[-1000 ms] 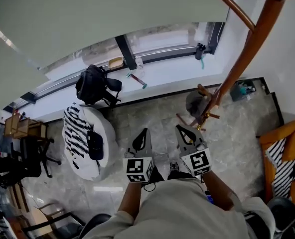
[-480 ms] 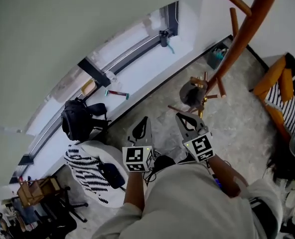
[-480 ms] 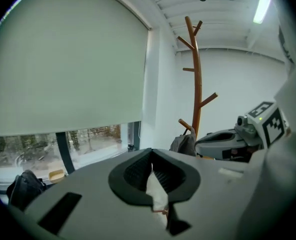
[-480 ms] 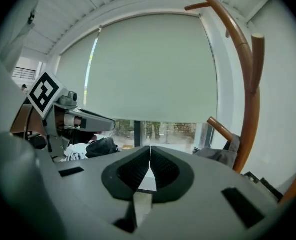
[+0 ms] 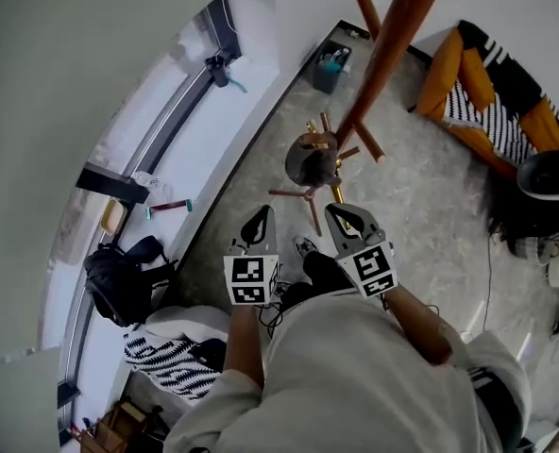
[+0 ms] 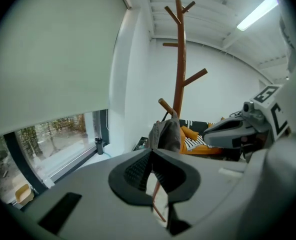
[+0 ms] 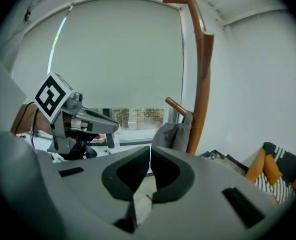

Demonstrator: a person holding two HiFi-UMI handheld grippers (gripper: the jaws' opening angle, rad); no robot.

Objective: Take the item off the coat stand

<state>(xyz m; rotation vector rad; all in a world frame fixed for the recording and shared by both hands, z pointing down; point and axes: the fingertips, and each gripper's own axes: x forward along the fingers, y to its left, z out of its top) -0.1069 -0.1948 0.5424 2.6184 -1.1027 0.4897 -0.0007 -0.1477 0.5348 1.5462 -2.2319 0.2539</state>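
At the foot of the coat stand, ahead of both tongs, the grey item hangs from a low peg, close against the pole. It is fabric, and its exact kind cannot be made out.

Tongs:
- The left gripper has its jaws together, with nothing between them.
- The right gripper is likewise closed and empty.
- Both are aimed towards the item and are well apart from it.

Step in hand, as judged: the approach; no grip has been made.

Recommendations:
- Open the working jaws before arrival, not at the fabric.
- Take the item high up, near where it loops over the peg, so that the cloth does not slip or stretch.
- The peg slants upward, so lift along that slant until the loop clears the tip, then draw away. A level pull would likely drag the stand.
- The free gripper may steady the pole if the stand rocks.

Change from the earlier frames:
- The head view has swung round. The stand's base and the item were off to the right of the grippers and now lie almost straight ahead of them.
- The black backpack on the sill has passed from the upper left to the lower left.
- The jaws of both tongs are unchanged, closed throughout
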